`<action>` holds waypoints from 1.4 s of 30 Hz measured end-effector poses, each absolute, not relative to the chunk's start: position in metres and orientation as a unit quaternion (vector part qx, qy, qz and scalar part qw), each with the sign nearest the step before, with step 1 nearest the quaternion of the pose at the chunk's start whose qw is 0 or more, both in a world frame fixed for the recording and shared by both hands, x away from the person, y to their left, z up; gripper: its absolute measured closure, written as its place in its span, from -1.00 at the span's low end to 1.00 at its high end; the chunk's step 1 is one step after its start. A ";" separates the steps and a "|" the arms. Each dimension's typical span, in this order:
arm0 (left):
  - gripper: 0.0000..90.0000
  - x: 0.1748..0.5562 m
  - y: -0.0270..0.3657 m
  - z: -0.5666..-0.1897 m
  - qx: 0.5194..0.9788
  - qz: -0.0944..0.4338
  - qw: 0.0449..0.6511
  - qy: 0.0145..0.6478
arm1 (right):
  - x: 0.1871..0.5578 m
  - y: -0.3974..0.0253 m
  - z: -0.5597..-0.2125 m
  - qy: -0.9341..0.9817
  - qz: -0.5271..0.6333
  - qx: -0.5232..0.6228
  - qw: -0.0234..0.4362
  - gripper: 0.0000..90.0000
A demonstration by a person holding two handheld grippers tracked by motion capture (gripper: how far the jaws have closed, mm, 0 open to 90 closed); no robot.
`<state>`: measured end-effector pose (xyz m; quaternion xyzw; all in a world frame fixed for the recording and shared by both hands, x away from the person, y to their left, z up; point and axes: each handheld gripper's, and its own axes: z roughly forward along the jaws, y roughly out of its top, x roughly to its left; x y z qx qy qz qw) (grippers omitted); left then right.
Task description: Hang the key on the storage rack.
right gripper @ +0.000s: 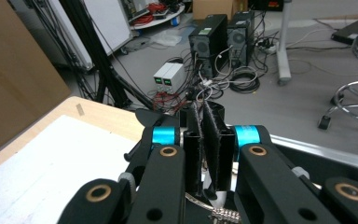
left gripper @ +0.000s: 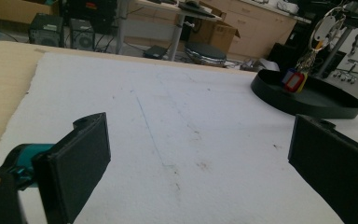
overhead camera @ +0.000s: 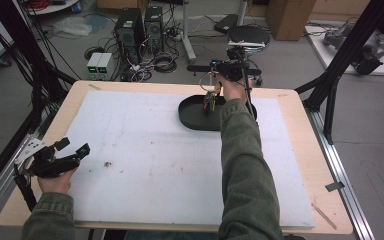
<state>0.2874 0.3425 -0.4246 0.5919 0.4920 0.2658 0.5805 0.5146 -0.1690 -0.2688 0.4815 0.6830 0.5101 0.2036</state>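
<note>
Over the far black tray (overhead camera: 192,117), my right gripper (overhead camera: 215,86) is clamped on a key bunch (left gripper: 303,70) whose coloured tags touch the tray floor. I should lower slowly and release once it settles. My left gripper (overhead camera: 72,147) rests wide open and empty at the worktop's (overhead camera: 145,150) near left.

Key bunch (overhead camera: 210,101): metal rings and chain with red, blue and yellow tags; hung upright above the tray, tags at its floor.
Tray (overhead camera: 190,119): black, oval, shallow; laid near the table's far edge.
</note>
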 end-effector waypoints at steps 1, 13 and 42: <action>-0.87 0.287 0.343 -0.425 0.592 0.265 0.581 0.492 | 0.514 -0.170 -0.269 0.683 0.511 0.482 0.200 0.90; -0.87 0.288 0.342 -0.425 0.592 0.263 0.581 0.494 | 0.506 -0.168 -0.265 0.693 0.515 0.472 0.176 0.11; -0.87 0.288 0.341 -0.425 0.599 0.264 0.576 0.490 | 0.455 -0.177 -0.254 0.744 0.460 0.450 0.180 -0.99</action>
